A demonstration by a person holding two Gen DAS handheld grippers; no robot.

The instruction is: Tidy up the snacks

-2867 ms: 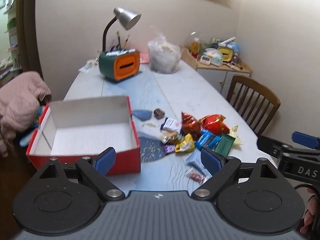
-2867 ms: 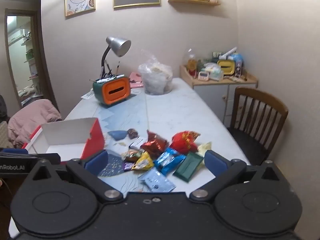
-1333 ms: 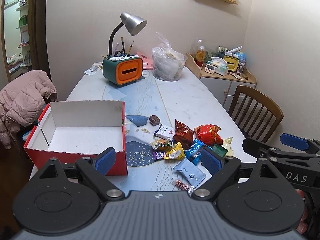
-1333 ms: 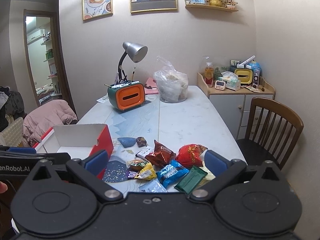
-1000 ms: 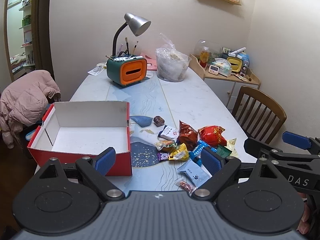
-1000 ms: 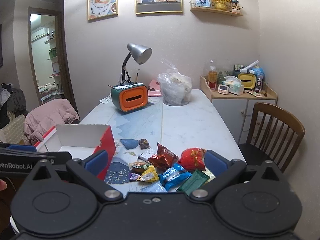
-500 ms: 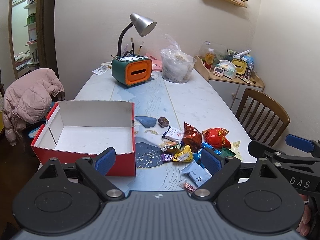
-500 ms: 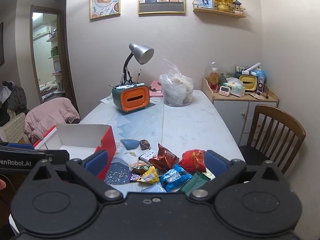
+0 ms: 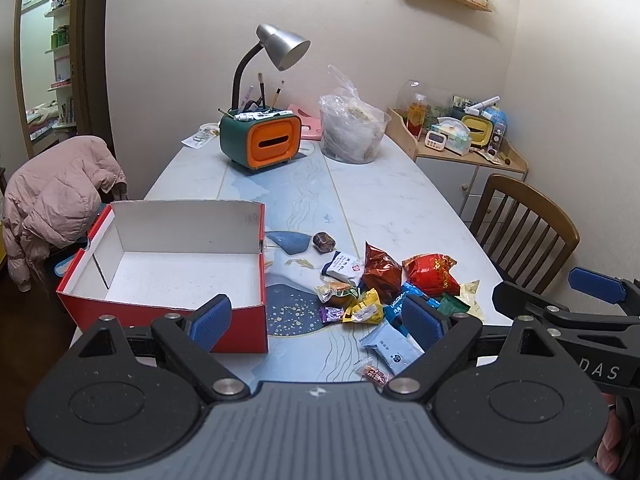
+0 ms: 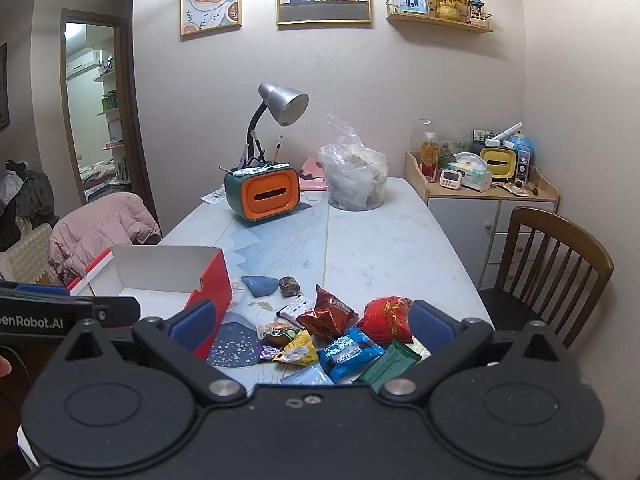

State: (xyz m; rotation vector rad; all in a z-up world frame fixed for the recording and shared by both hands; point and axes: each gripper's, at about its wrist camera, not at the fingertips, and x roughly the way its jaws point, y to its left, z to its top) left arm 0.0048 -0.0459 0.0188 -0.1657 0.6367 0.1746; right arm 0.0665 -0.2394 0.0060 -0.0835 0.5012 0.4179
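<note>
Snacks (image 9: 384, 280) lie piled right of the empty box (image 9: 168, 256). Left gripper (image 9: 316, 320) and right gripper (image 10: 308, 322) both gape, empty. Best first pick: an edge packet.

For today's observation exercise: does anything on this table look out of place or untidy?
Yes. The snack packets lie in a loose, overlapping heap on the table beside the red box, which stands empty. Both grippers are open and hold nothing.
</note>
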